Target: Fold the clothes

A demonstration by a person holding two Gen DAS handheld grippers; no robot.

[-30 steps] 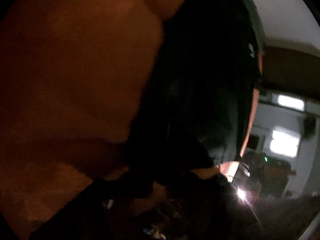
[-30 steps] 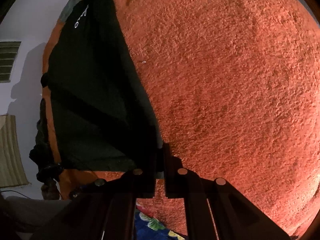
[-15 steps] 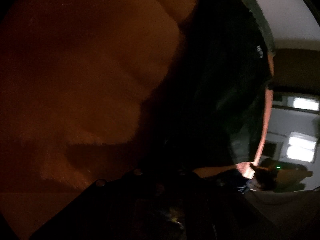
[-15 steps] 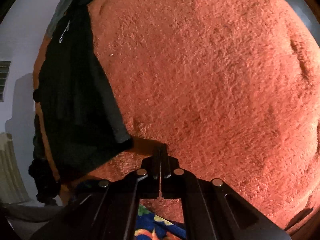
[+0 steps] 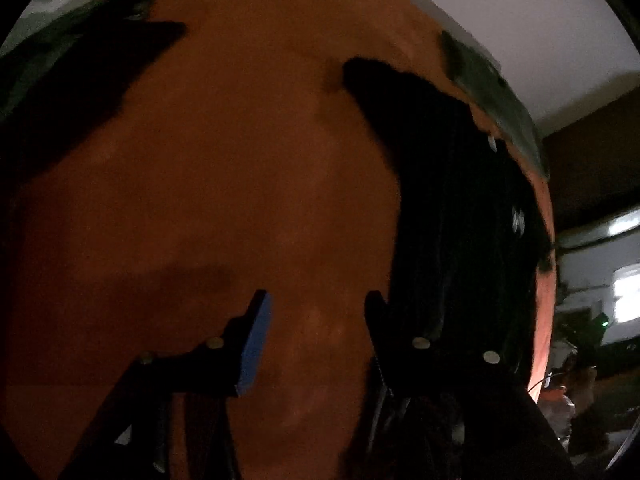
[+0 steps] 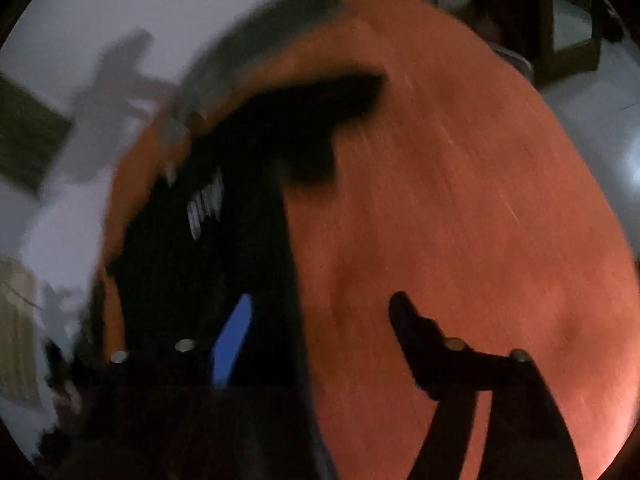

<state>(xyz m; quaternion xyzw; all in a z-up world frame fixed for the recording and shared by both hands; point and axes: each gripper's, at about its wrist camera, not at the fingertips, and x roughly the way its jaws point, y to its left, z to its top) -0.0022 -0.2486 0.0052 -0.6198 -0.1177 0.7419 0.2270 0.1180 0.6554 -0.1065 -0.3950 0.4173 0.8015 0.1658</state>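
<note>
left gripper [image 5: 316,300]: jaws opening, nothing clasped, orange blanket [image 5: 240,180] seen between | right gripper [image 6: 324,304]: jaws opening, released, black garment [image 6: 208,264] behind left finger

Dim home room: orange blanket [image 6: 460,220], white walls [image 5: 520,20], lit window [image 5: 626,292].

- A dark garment [image 5: 460,208] lies flat on a fuzzy blanket [image 5: 240,180], toward its right edge in the left wrist view.
- In the right wrist view the garment [image 6: 208,264] sits left (one sleeve reaching rightward), the blanket [image 6: 460,220] spreading right.
</note>
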